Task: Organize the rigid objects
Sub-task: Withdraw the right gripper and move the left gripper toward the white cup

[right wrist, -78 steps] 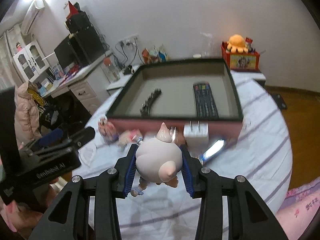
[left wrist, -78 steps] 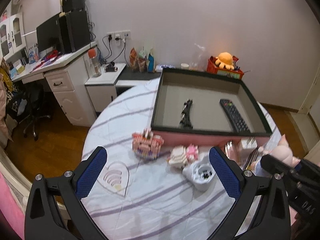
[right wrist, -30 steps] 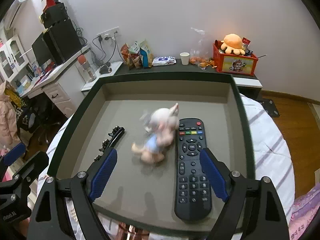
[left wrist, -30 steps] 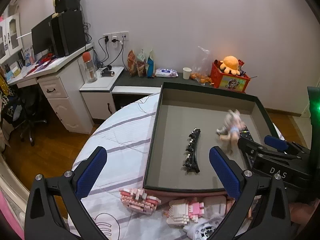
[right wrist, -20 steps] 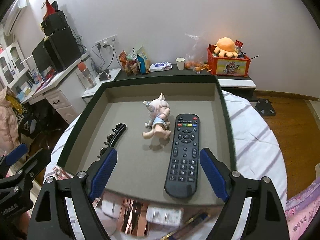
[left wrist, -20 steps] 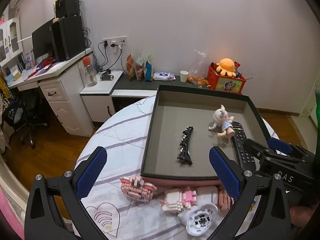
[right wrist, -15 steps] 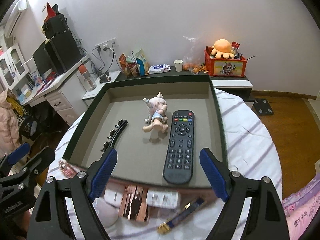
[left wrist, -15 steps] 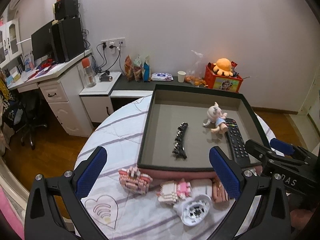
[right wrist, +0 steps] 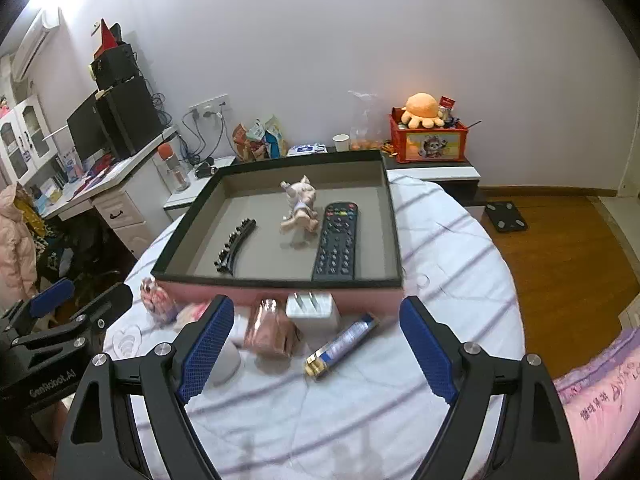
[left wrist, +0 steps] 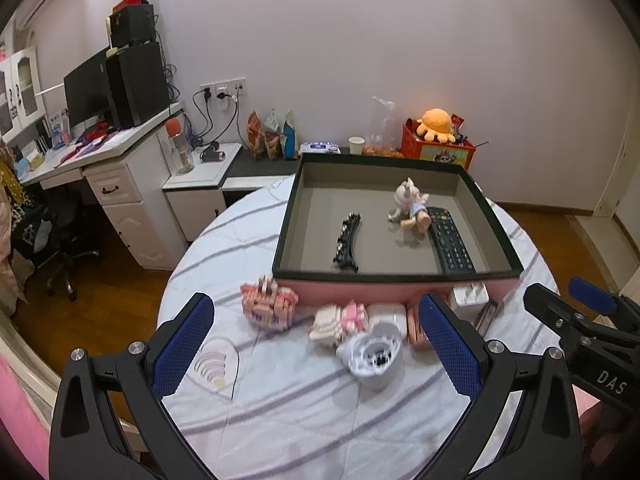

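A pink box (left wrist: 396, 290) with a dark rim (right wrist: 280, 280) stands on the round table. It holds a toy figure (left wrist: 410, 208) (right wrist: 301, 204), a black remote (left wrist: 450, 244) (right wrist: 336, 242) and a black hair clip (left wrist: 347, 242) (right wrist: 236, 244). In front of the box lie a pink block model (left wrist: 268, 306), a pink-white block model (left wrist: 340, 320), a white round part (left wrist: 374, 356), a white plug (right wrist: 312, 308), a pink packet (right wrist: 272, 330) and a blue tube (right wrist: 342, 344). My left gripper (left wrist: 316, 344) and right gripper (right wrist: 316, 340) are open and empty above these.
A white desk (left wrist: 116, 176) with a monitor stands left, with an office chair (left wrist: 60, 248) by it. A low cabinet behind the table carries snacks and a red box with an orange plush (right wrist: 426, 132). A scale (right wrist: 506, 216) lies on the wood floor. Pink bedding (right wrist: 596, 400) is at right.
My right gripper carried the toy figure over the box, let it go next to the remote, and opened. Both grippers have since drawn back toward the table's near side.
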Motion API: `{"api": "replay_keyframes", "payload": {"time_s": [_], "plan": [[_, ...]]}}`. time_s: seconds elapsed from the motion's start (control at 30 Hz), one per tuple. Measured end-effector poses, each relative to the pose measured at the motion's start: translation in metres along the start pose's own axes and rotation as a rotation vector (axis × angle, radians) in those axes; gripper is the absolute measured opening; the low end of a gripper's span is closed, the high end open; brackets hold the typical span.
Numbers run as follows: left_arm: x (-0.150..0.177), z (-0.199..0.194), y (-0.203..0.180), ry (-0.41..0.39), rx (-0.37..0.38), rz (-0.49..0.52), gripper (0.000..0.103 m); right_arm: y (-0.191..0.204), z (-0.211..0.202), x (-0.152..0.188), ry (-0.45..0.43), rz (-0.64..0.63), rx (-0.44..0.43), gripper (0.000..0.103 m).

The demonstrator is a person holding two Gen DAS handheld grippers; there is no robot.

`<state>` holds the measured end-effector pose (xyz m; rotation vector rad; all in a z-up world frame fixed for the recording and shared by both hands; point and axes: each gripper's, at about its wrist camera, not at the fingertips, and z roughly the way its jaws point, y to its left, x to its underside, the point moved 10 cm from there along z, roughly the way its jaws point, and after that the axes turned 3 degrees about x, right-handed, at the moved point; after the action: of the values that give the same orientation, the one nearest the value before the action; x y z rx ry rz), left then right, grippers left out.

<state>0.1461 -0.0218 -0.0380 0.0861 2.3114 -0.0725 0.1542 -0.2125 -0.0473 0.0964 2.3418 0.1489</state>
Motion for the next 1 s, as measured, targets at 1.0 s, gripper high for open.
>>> {"api": "replay_keyframes", "payload": {"time_s": [1.0], "plan": [[0.074,0.095,-0.030,0.207,0.061,-0.003,0.095,-0.025,0.026,0.034,0.096,0.042,0.020,0.086]]}}
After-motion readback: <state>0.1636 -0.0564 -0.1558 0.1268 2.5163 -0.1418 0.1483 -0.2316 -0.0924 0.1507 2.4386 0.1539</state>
